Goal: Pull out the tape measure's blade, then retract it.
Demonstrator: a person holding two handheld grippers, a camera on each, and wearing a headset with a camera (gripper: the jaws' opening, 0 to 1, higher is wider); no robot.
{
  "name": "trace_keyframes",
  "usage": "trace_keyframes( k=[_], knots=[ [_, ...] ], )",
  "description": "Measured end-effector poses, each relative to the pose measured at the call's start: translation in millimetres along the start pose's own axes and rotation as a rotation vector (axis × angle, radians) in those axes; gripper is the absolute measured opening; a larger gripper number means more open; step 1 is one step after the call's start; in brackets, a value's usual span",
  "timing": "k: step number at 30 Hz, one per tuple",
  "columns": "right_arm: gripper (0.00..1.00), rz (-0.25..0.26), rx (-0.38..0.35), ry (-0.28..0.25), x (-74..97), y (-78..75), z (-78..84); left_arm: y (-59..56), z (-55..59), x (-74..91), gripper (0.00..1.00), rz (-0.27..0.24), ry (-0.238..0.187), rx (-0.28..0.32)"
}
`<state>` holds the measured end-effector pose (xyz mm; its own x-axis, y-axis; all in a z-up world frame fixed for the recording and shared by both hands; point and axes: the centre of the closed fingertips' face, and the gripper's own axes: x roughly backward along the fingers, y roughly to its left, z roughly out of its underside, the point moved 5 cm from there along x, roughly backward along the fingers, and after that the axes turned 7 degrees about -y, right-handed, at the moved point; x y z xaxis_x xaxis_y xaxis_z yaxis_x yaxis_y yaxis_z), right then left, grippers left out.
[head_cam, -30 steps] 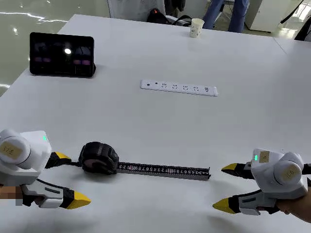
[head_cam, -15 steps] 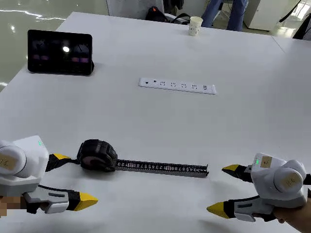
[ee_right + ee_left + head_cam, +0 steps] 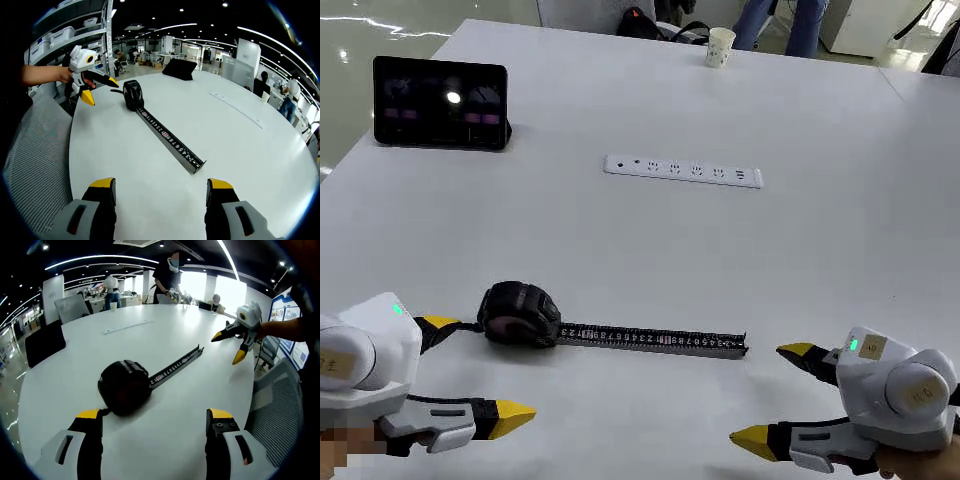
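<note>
Left claw [image 3: 480, 366] and right claw [image 3: 768, 393] gape empty, held low, facing inward across the tape measure [image 3: 520, 313] and its extended, number-printed blade [image 3: 650, 340].

The left hand-held gripper [image 3: 154, 415] is holding its jaws wide apart. The tape measure [image 3: 125, 387] is lying on the desk [image 3: 65, 360] just ahead, its blade [image 3: 176, 366] stretching out toward the right hand-held gripper [image 3: 228, 347].

Nearer the person, slightly lower: left tool [image 3: 487, 365]; right tool [image 3: 756, 393]
</note>
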<state>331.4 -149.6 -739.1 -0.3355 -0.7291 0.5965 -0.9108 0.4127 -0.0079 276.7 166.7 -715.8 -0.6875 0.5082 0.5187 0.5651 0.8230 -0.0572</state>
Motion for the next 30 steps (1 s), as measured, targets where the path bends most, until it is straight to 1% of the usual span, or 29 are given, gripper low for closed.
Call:
trace_keyframes(
  k=[3,5,7,9,11,16,18,19,23,30],
  knots=[
    [0.76,0.022,-0.020,-0.017,0.8,3.3,-1.4,-4.0,-1.7,-1.3,0.86,-0.002,-0.003,-0.004],
    [0.78,0.045,-0.031,-0.036,1.9,5.3,-3.8,-5.8,-3.4,-1.7,0.87,-0.004,-0.014,-0.003],
    [0.79,0.069,-0.044,-0.051,2.6,6.9,-5.5,-5.7,-5.4,-1.4,0.88,-0.022,-0.032,0.004],
    [0.81,0.081,-0.056,-0.064,3.0,9.3,-6.7,-6.4,-7.3,-0.4,0.90,-0.040,-0.050,0.009],
    [0.82,0.089,-0.064,-0.073,3.5,11.5,-7.6,-7.2,-7.7,0.6,0.93,-0.053,-0.056,0.014],
    [0.87,0.124,-0.088,-0.094,4.5,17.0,-9.9,-14.3,-5.4,3.7,0.96,-0.061,-0.062,0.029],
    [0.89,0.137,-0.102,-0.100,6.5,22.0,-10.8,-17.0,-4.6,4.7,0.98,-0.067,-0.067,0.032],
    [0.89,0.143,-0.110,-0.107,7.3,23.9,-11.9,-17.2,-5.1,5.5,0.99,-0.079,-0.075,0.029],
    [0.93,0.159,-0.129,-0.125,8.8,27.0,-15.5,-18.1,-6.4,6.9,0.99,-0.091,-0.088,0.053],
    [0.97,0.178,-0.149,-0.151,9.9,33.0,-25.7,-23.0,-6.3,10.5,0.99,-0.112,-0.106,0.069]
  ],
)
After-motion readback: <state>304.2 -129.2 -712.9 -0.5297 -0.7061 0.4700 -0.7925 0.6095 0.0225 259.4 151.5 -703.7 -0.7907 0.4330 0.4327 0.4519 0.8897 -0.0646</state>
